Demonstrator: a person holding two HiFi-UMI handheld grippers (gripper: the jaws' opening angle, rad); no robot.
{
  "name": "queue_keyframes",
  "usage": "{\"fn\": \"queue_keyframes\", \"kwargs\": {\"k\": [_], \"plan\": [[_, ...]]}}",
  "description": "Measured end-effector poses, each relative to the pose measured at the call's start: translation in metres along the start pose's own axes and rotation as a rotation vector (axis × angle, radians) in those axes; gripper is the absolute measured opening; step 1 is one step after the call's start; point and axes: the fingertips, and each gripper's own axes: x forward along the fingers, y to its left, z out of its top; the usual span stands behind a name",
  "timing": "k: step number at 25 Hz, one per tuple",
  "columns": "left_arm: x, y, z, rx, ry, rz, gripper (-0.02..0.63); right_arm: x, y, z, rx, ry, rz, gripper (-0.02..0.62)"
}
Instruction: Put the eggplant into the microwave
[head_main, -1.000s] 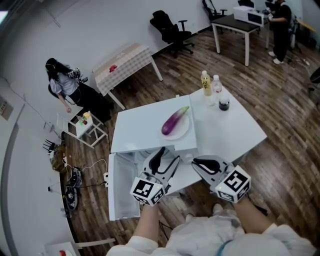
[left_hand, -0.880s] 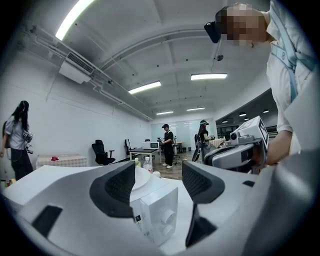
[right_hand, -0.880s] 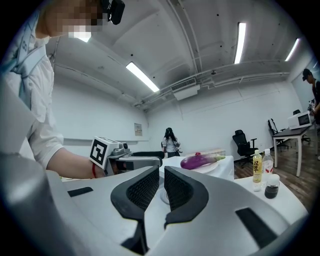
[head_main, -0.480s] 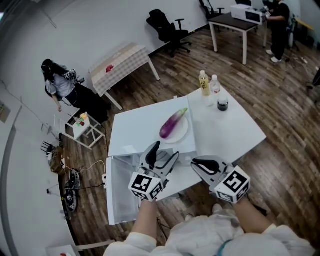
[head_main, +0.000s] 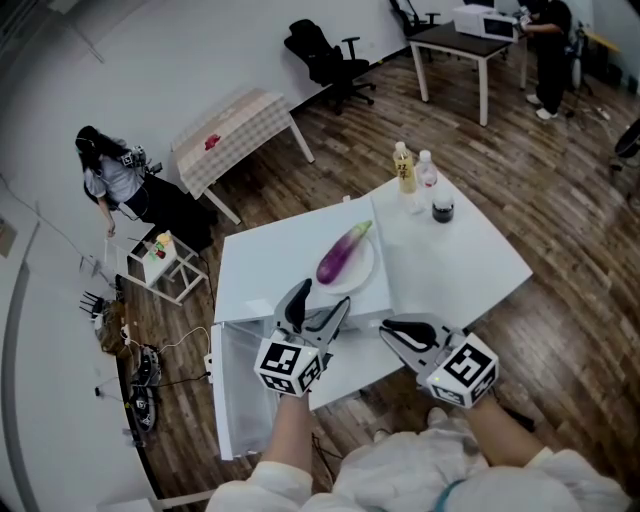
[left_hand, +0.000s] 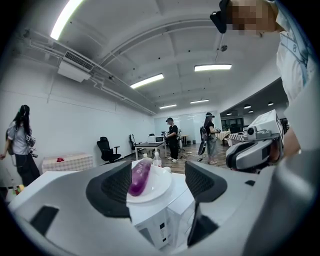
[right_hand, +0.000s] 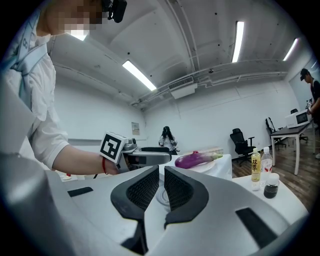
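The eggplant (head_main: 343, 253) lies on a white plate (head_main: 366, 272) atop the microwave (head_main: 262, 268), at the centre of the head view. The microwave's door (head_main: 238, 398) hangs open at lower left. The left tongs (head_main: 322, 298) sit just short of the plate; their jaws have just been opening and are spread wide with nothing between them. The right tongs (head_main: 392, 328), at lower centre, are clenched on nothing. The smooth, tapered eggplant could slip from a grasp near its thin end. A low approach could also shove the plate toward the microwave's edge.

I see the right gripper (right_hand: 161, 172) with jaws almost closed, nothing between them. Ahead, slightly right, the eggplant (right_hand: 196, 159) lies on a white plate (right_hand: 214, 166). The left gripper (right_hand: 159, 156) hovers ahead-left.
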Motion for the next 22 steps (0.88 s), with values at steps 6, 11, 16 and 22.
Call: {"fn": "queue_keyframes", "kwargs": {"k": [6, 11, 16, 22], "plan": [[0.012, 0.007, -0.007, 0.033, 0.074, -0.004, 0.325, 0.000, -0.008, 0.001, -0.004, 0.000, -0.016, 0.037], [0.022, 0.015, -0.011, 0.030, 0.123, -0.001, 0.325, 0.001, -0.013, 0.001, -0.001, 0.001, -0.016, 0.037], [0.031, 0.022, -0.015, 0.001, 0.162, 0.007, 0.325, 0.001, -0.017, 0.003, 0.001, -0.001, -0.014, 0.037], [0.037, 0.028, -0.024, 0.017, 0.230, 0.016, 0.325, 0.002, -0.023, 0.004, 0.005, -0.006, -0.017, 0.037]]}}
